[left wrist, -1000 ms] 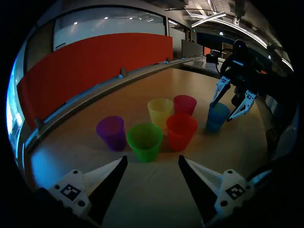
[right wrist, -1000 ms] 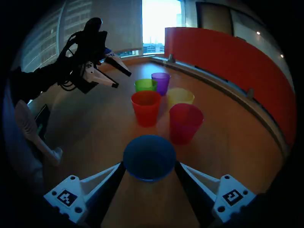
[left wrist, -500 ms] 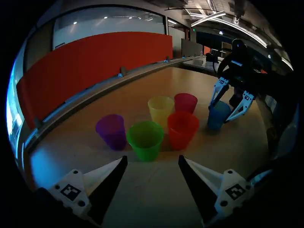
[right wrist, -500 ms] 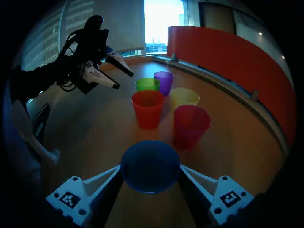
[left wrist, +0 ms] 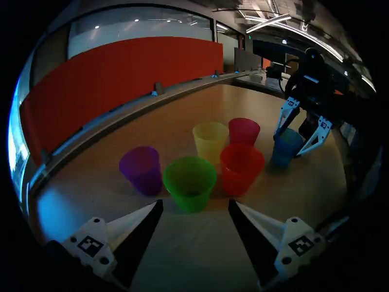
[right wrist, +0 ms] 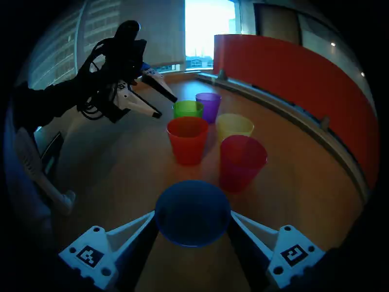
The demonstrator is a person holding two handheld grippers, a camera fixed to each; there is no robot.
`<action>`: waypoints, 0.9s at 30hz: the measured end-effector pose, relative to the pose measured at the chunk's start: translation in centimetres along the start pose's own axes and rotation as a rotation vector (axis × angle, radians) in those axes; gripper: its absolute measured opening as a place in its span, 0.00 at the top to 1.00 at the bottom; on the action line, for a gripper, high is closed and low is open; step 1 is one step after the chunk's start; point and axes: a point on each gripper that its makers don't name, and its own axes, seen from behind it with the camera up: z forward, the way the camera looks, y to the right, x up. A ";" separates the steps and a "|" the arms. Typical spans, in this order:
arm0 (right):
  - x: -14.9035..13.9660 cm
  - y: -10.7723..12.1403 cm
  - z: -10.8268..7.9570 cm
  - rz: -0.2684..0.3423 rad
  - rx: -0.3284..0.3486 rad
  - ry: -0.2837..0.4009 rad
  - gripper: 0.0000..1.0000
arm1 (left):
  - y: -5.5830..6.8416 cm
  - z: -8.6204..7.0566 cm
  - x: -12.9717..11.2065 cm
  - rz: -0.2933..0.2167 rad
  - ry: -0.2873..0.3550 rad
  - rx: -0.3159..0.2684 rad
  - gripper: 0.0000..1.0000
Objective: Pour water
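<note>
Five plastic cups stand clustered on the wooden table: purple (left wrist: 142, 168), green (left wrist: 189, 181), orange-red (left wrist: 241, 166), yellow (left wrist: 210, 141) and magenta (left wrist: 243, 131). A blue cup (left wrist: 287, 146) sits to their right, inside my right gripper (left wrist: 289, 144). In the right gripper view, the blue cup (right wrist: 193, 214) fills the gap of my right gripper (right wrist: 193, 213), with both fingers against its sides. I cannot see into it. My left gripper (left wrist: 194, 203) is open just short of the green cup, holding nothing. It also appears as the left gripper (right wrist: 167, 108) beside the green cup (right wrist: 187, 108).
A red partition (left wrist: 121, 73) with a rail runs along the table's far edge. A person's dark sleeve (right wrist: 44, 104) holds the left gripper. Bare wooden tabletop (right wrist: 116, 165) lies left of the cups in the right gripper view.
The blue cup now sits deeper and larger between the right gripper's fingers. The left gripper has edged closer to the green cup. The other cups have not moved.
</note>
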 end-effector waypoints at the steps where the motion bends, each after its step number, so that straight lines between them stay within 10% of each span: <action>1: 0.1 0.0 -0.1 0.001 -0.001 0.002 0.09 | -0.1 0.2 0.0 0.000 -0.002 0.003 0.00; 27: 1.0 0.4 -1.7 0.009 -0.023 0.046 0.09 | -1.0 4.7 1.3 0.006 -0.024 0.009 0.00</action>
